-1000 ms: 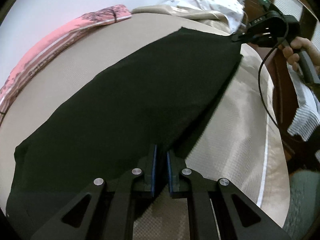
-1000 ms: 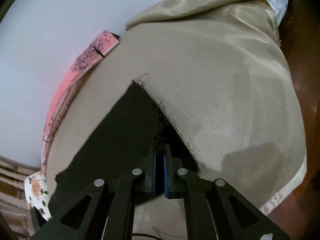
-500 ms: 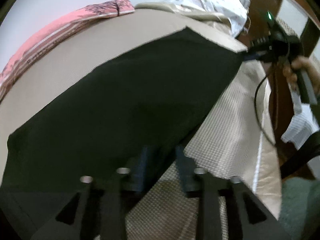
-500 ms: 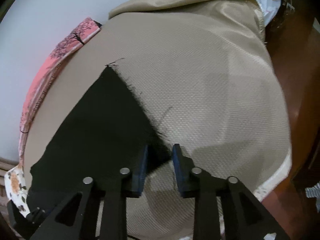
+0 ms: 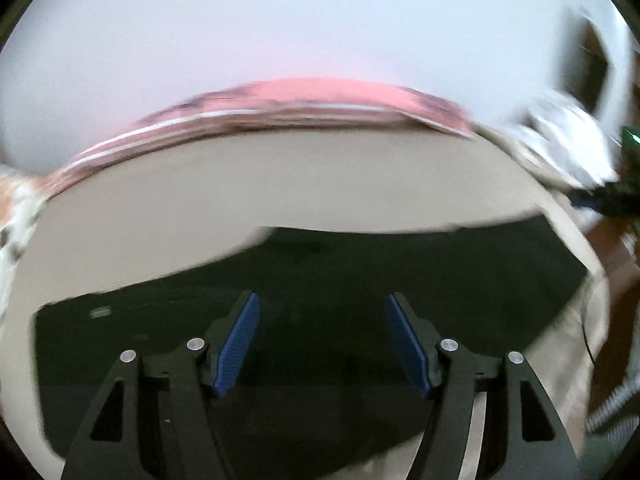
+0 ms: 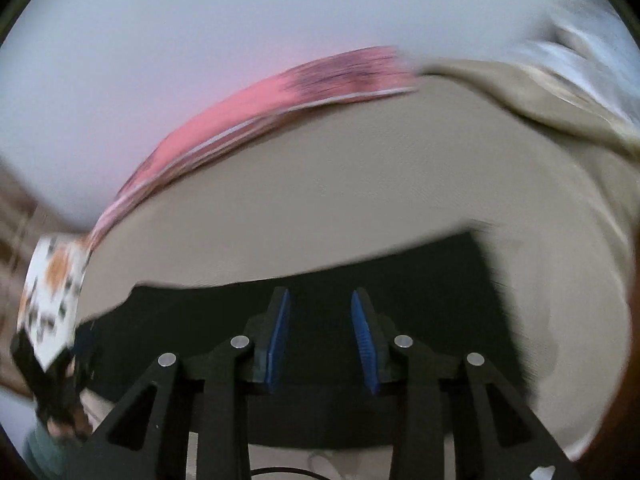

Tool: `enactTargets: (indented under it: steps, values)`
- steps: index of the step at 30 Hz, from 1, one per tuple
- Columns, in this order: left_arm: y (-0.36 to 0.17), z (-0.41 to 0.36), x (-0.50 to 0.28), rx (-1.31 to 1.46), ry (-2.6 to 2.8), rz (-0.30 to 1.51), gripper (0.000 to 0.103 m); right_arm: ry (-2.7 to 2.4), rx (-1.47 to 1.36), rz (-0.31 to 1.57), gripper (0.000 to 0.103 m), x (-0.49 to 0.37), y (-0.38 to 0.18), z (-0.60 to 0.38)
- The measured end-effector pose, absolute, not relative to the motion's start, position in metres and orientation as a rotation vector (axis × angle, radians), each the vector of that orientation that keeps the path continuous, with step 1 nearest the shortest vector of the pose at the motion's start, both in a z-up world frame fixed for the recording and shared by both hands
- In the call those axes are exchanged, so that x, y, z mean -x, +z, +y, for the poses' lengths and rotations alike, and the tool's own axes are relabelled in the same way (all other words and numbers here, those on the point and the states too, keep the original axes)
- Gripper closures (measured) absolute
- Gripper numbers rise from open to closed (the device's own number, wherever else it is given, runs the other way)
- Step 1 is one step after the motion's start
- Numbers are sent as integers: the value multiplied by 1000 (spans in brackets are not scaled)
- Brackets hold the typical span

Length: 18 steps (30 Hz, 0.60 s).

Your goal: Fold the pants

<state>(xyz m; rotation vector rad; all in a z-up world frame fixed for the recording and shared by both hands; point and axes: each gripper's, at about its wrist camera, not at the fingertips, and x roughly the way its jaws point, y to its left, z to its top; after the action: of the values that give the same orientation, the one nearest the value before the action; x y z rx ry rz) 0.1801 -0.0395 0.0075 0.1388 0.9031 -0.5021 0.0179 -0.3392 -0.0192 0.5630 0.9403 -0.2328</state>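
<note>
Pants: black pants [image 5: 360, 280] lie flat across the near part of the bed, spread wide under both cameras, seemingly laid out for a fold.
Bed: tan ribbed cover [image 5: 280, 184] carries the cloth; it gives a broad, even surface to fold on.
Wall: plain pale wall [image 5: 304, 20] rises behind the bed.
Blanket: pink patterned blanket [image 6: 240, 112] runs along the far edge against the wall, well apart from the pants.
Bedding: white printed bedding [image 5: 568, 136] is bunched at the far right corner.
Left tongs: left tongs [image 5: 322, 340] hang over the dark cloth, blue pads wide apart, gripping nothing.
Right tongs: right tongs [image 6: 322, 340] hover above the pants, pads apart, empty.
Sharpness: both views are smeared by motion.
</note>
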Motion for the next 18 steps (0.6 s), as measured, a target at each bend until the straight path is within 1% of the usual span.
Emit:
enactTargets:
  steps: [4,8,13,18]
  values:
    - [-1,17,-198,-93,-341,894,36,45,-484,1027,72,-105,-29,-267]
    - [-15,57,-208,-72,-254,909,36,228,-422,1095,71,-164,-42,-204]
    - [-39,88,-214,-32,-200,973,36,374,-336,1181,68,-225,-65,-133]
    - [-55,101,-221,3,-206,1004,36,440,-266,1242,67,-260,-88,-99]
